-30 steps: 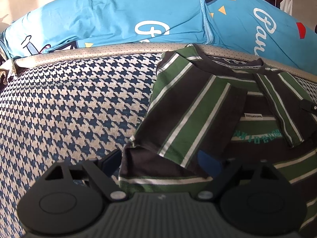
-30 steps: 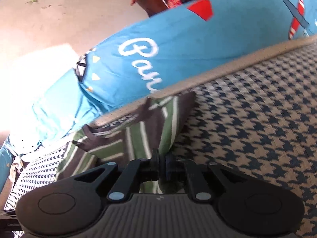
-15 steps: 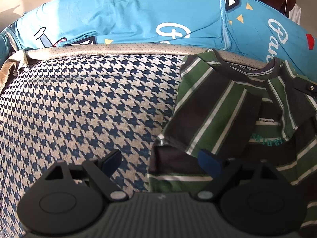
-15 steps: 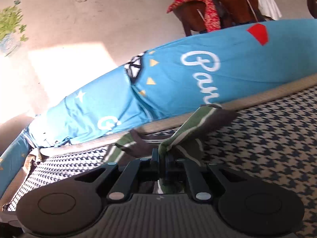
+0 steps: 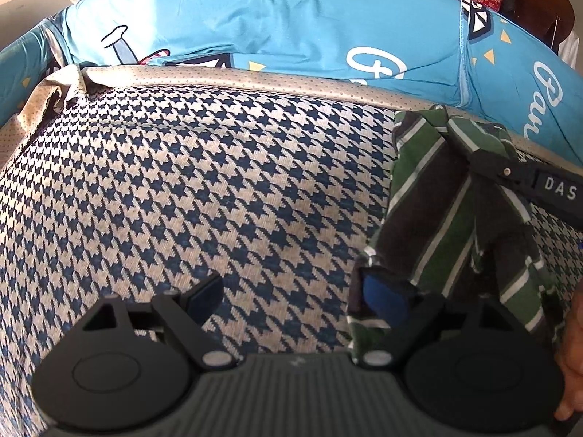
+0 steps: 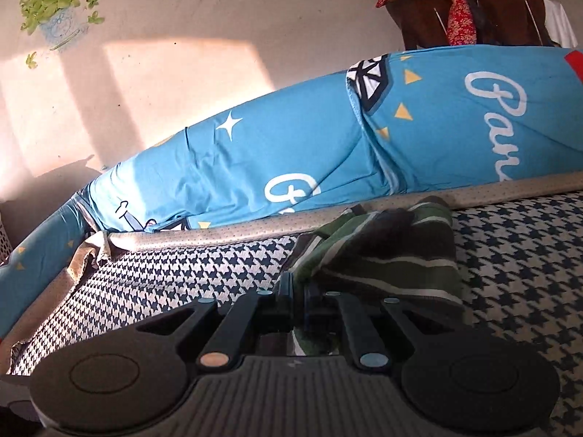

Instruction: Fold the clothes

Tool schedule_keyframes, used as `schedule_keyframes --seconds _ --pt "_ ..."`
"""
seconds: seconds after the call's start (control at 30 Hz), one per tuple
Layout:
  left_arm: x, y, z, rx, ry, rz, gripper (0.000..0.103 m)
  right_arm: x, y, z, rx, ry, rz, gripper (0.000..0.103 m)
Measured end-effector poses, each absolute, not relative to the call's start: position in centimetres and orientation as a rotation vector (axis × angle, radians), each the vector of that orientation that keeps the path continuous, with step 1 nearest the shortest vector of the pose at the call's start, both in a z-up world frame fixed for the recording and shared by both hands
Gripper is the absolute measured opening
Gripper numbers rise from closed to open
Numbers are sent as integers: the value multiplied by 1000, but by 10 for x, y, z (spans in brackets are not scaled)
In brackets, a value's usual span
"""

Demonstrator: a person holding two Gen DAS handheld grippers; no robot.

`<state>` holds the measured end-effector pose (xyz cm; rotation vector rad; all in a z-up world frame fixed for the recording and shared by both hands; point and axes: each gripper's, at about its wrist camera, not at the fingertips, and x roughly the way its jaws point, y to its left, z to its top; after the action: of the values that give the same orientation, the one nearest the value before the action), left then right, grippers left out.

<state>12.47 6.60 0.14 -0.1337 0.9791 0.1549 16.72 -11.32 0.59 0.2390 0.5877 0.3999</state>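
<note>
R gripper [image 6: 297,293] has its jaws pinched nearly together on a bunched edge of the shirt [image 5: 448,211]; cloth feeds straight into the gap and rides up ahead of the jaws in a rumpled hump. L gripper [image 5: 291,291] has jaws wide, nothing between them but bare houndstooth cover [image 5: 182,182]. Its right finger [image 5: 386,296] sits just at the shirt's near-left edge; can't tell if it touches.

Step in hand, as I read it: R is carrying a gathered side of the shirt across to make a fold, w/ L free to help.

To do it well: keep the pinch firm and lift only enough that the cloth clears the layer below, else it drags and wrinkles. Lay it down flat, edge parallel to the shirt's length, before letting go. L could pin the near hem so the body doesn't slide, but it must close on cloth only, not on the cover.

Shirt lies right of L's jaws, on the cover, near the blue quilt [image 5: 273,25]. Long axis runs roughly away from L's jaws, near hem to far end by the quilt, stripes along that same line. Far part is lifted off the cover by R, so shape isn't flat now.
</note>
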Motion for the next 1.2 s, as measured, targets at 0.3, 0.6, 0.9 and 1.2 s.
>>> schedule_keyframes --seconds 0.3,0.6,0.9,1.2 --pt "123 86 0 -177 991 178 88 171 -93 -7 240 623 413 8" --pt "124 85 0 -183 991 176 88 176 -83 -30 223 702 408 12" --pt "125 85 -1 -188 993 180 88 178 -99 -12 307 696 405 26" --pt "126 83 -2 -187 1000 179 88 188 -117 -16 378 662 306 26"
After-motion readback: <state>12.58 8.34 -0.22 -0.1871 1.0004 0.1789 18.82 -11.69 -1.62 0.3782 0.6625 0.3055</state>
